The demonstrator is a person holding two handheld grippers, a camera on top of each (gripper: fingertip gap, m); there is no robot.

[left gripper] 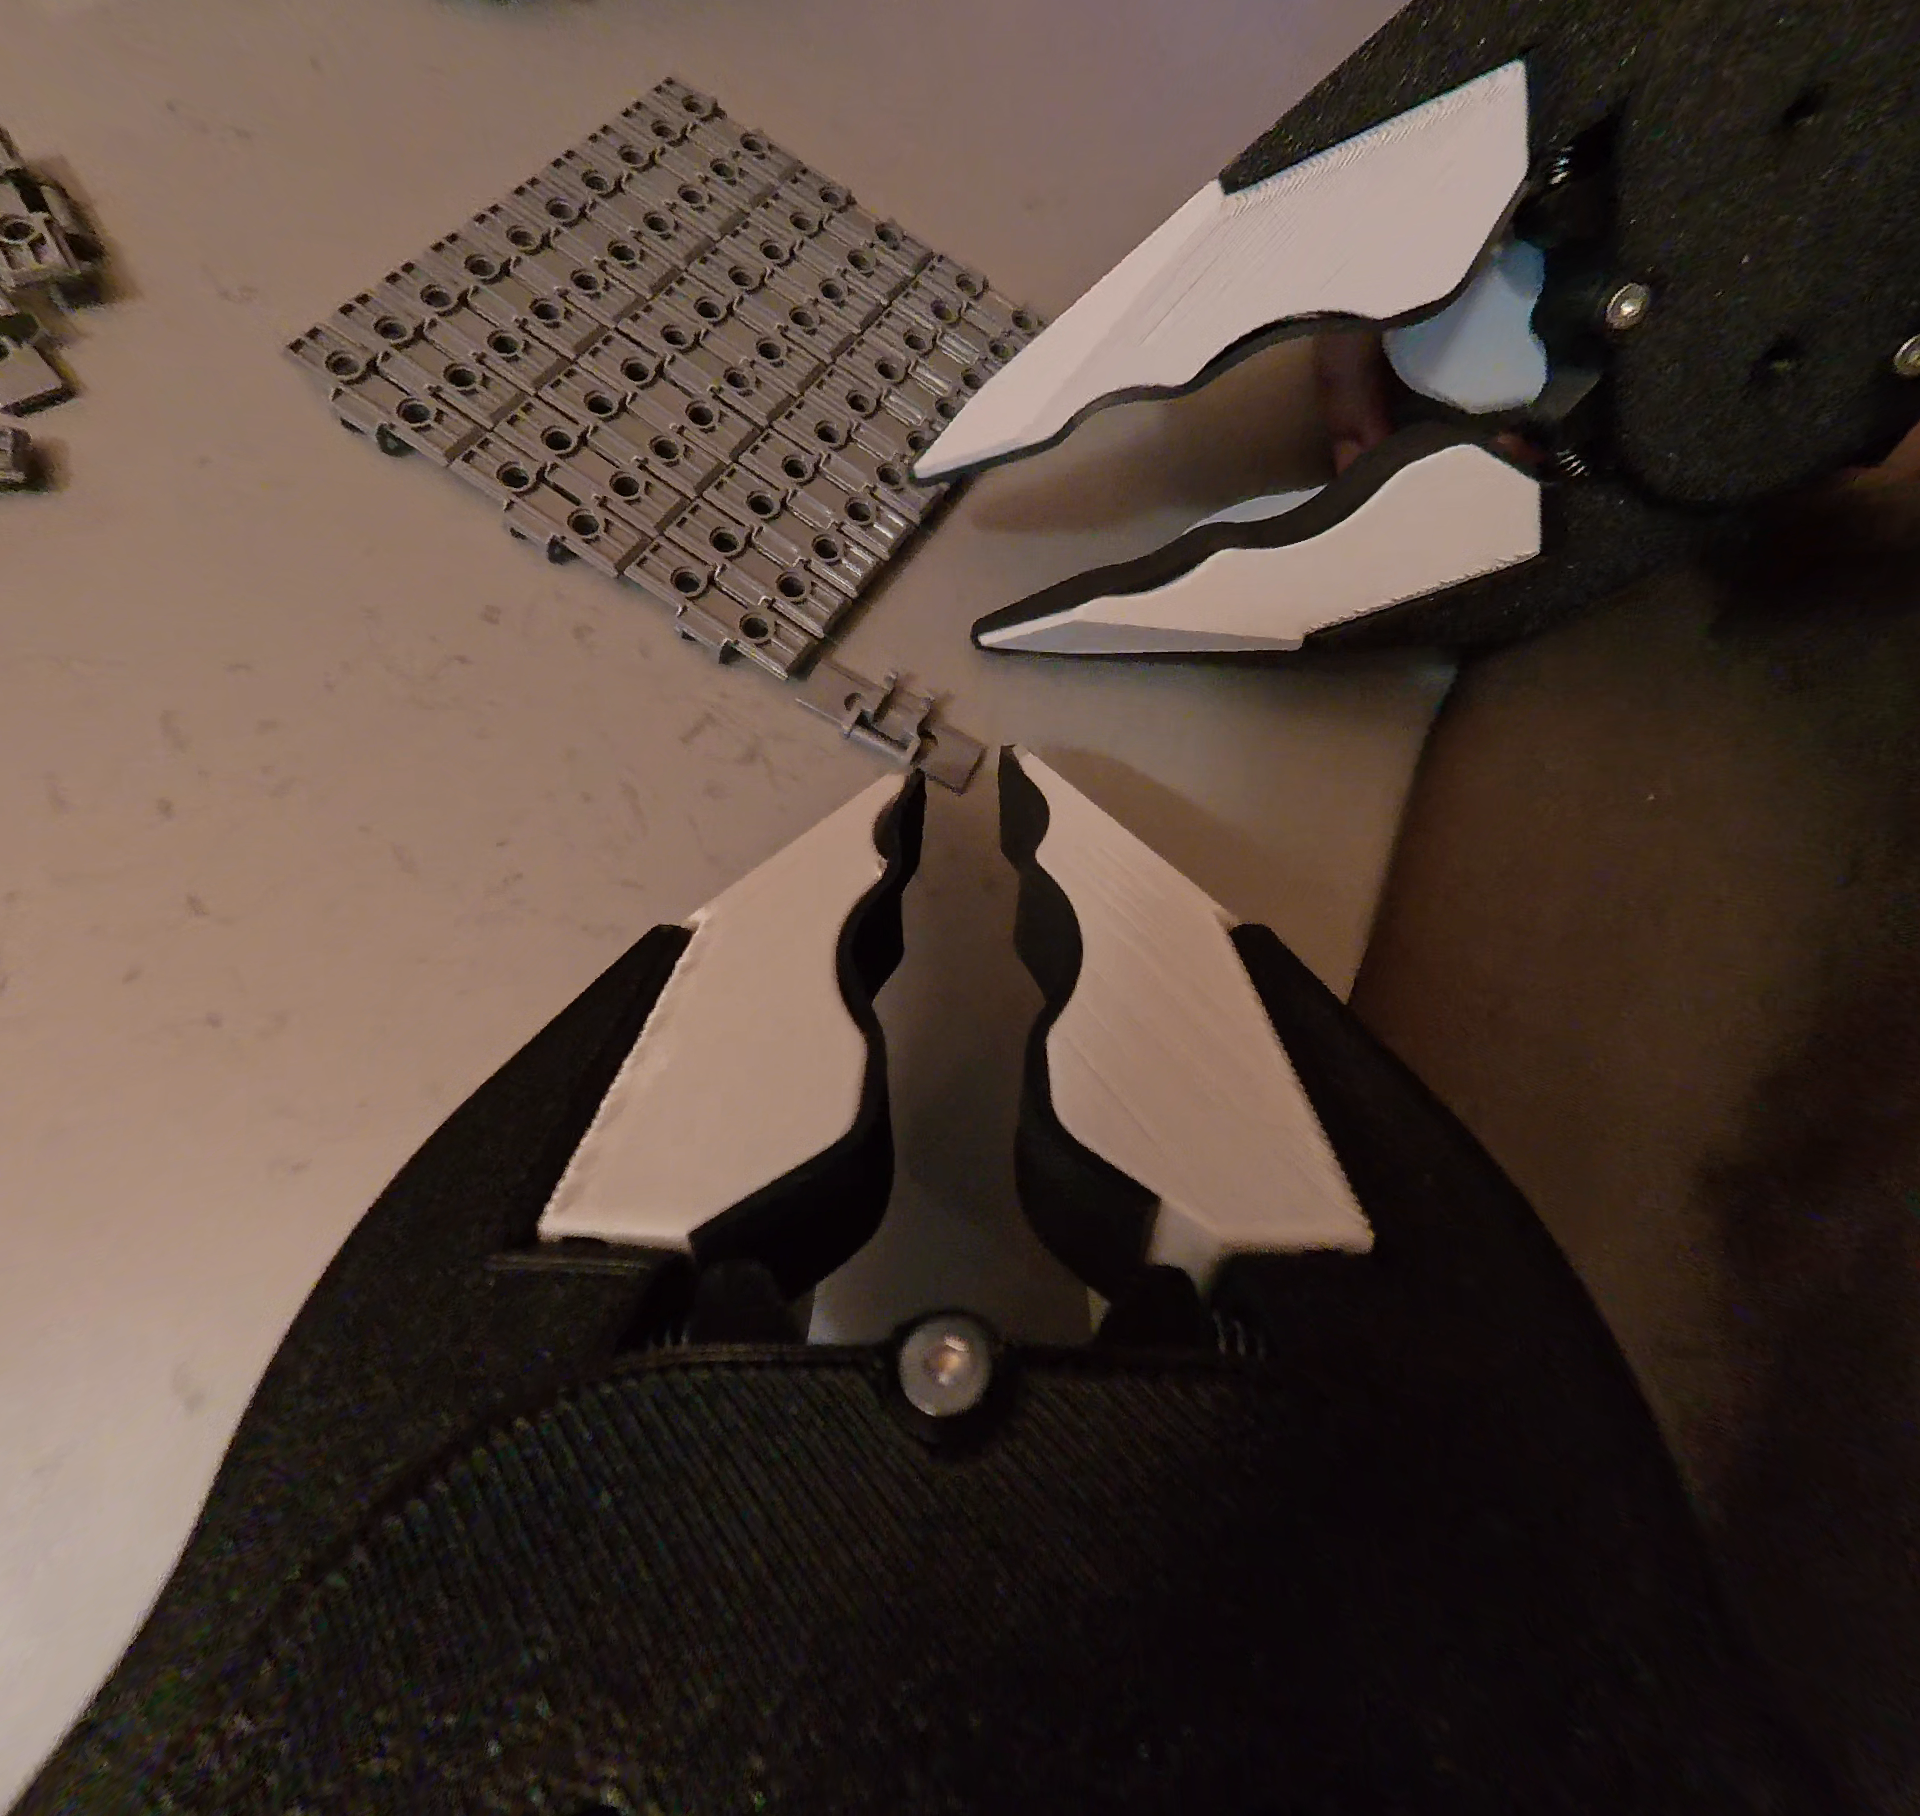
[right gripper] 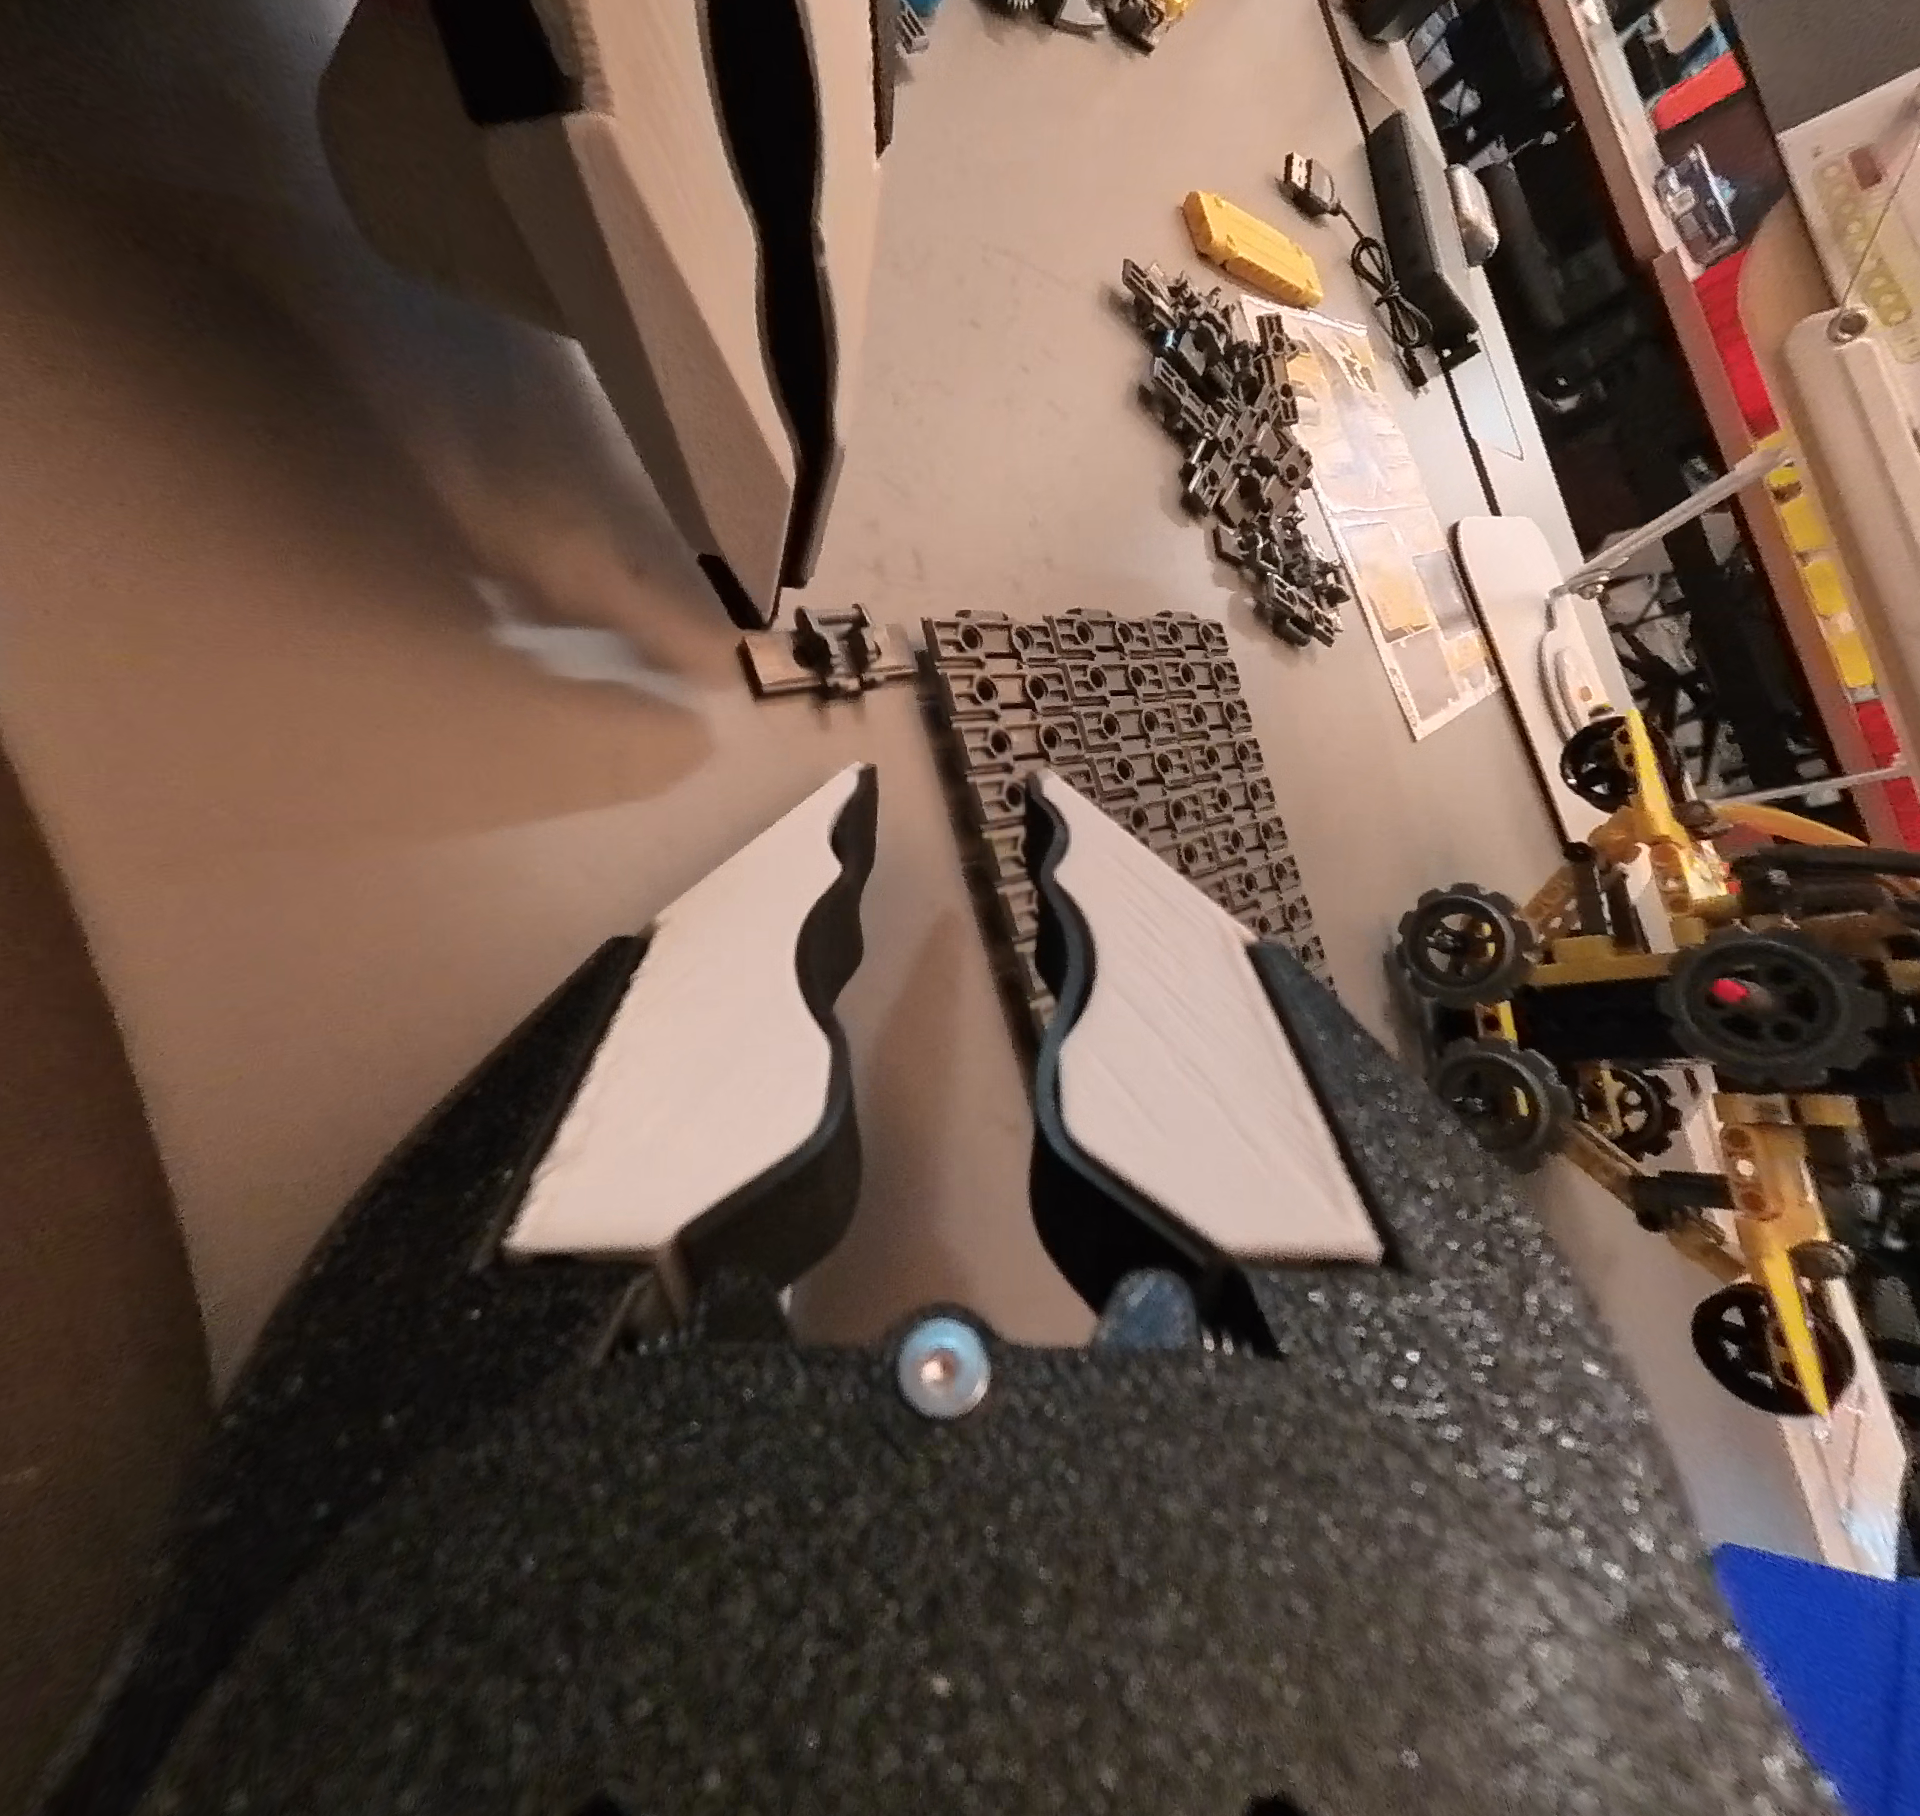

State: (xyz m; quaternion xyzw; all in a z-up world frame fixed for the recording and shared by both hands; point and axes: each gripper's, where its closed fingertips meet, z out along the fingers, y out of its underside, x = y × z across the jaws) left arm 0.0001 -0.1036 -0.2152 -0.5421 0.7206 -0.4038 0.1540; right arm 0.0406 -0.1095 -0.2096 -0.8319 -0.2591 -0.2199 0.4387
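A flat grey mat of joined track links (left gripper: 665, 384) lies on the table; it also shows in the right wrist view (right gripper: 1143, 727). A single short grey link piece (left gripper: 883, 712) lies flat just off the mat's near corner, and shows too in the right wrist view (right gripper: 826, 660). My left gripper (left gripper: 961, 774) is open by a narrow gap, its tips at the link's near end. My right gripper (right gripper: 951, 779) is open and empty, one finger over the mat's edge. It shows in the left wrist view (left gripper: 951, 551) beside the mat.
Loose grey links (left gripper: 36, 239) lie far left. A pile of dark links (right gripper: 1236, 436), a yellow block (right gripper: 1252, 244) and a printed sheet (right gripper: 1382, 540) lie beyond the mat. A yellow and black wheeled model (right gripper: 1662, 1018) stands right. The table edge (left gripper: 1403, 831) is close. Tip to tip, the grippers are about 5 cm apart.
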